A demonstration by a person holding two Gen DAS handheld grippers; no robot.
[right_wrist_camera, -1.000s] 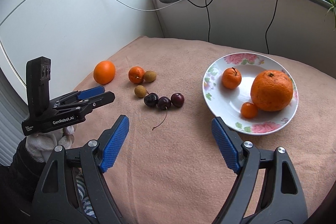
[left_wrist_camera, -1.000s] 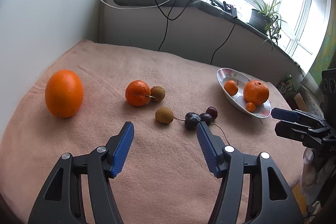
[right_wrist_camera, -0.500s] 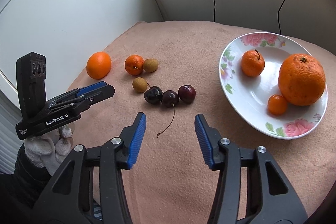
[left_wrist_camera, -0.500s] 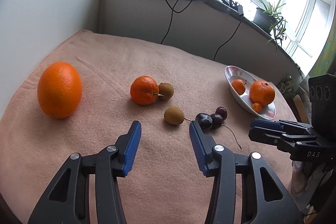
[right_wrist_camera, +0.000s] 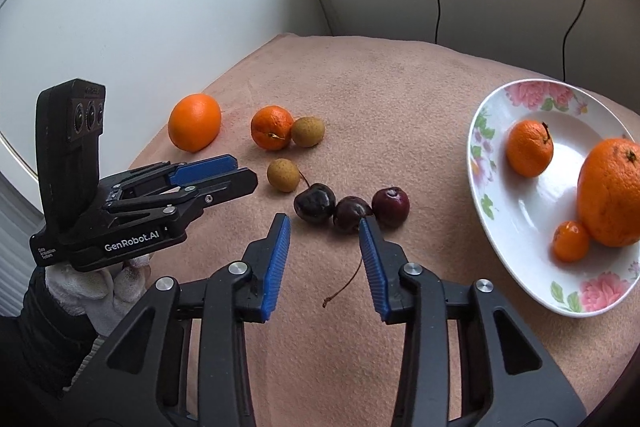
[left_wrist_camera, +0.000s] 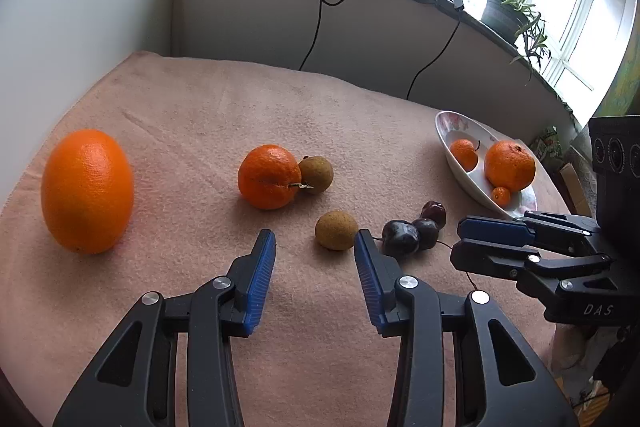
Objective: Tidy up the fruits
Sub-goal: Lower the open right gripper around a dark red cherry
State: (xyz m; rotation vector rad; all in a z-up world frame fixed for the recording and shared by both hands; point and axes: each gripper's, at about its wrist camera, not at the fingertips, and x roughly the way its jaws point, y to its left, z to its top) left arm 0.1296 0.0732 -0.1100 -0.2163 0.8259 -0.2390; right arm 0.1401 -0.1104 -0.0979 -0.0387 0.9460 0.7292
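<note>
On the pink cloth lie a large orange (left_wrist_camera: 87, 190), a tangerine (left_wrist_camera: 269, 175), two brown longans (left_wrist_camera: 316, 169) (left_wrist_camera: 336, 229) and three dark cherries (left_wrist_camera: 400, 235) (right_wrist_camera: 352, 213). A flowered white plate (right_wrist_camera: 500, 203) holds a big orange (right_wrist_camera: 610, 191), a tangerine (right_wrist_camera: 529, 148) and a kumquat (right_wrist_camera: 570, 241). My left gripper (left_wrist_camera: 315, 245) is open and empty, just short of the near longan. My right gripper (right_wrist_camera: 324, 231) is open and empty, just short of the cherries, its fingertips near the middle one.
A white wall stands on the left and a low ledge with black cables (left_wrist_camera: 316, 23) and a potted plant (left_wrist_camera: 508, 15) at the back. The cloth's edge drops off at the right in the left wrist view (left_wrist_camera: 560, 187).
Both grippers have moved forward and lower toward the loose fruit and their jaws have narrowed. The fruit has not moved.
</note>
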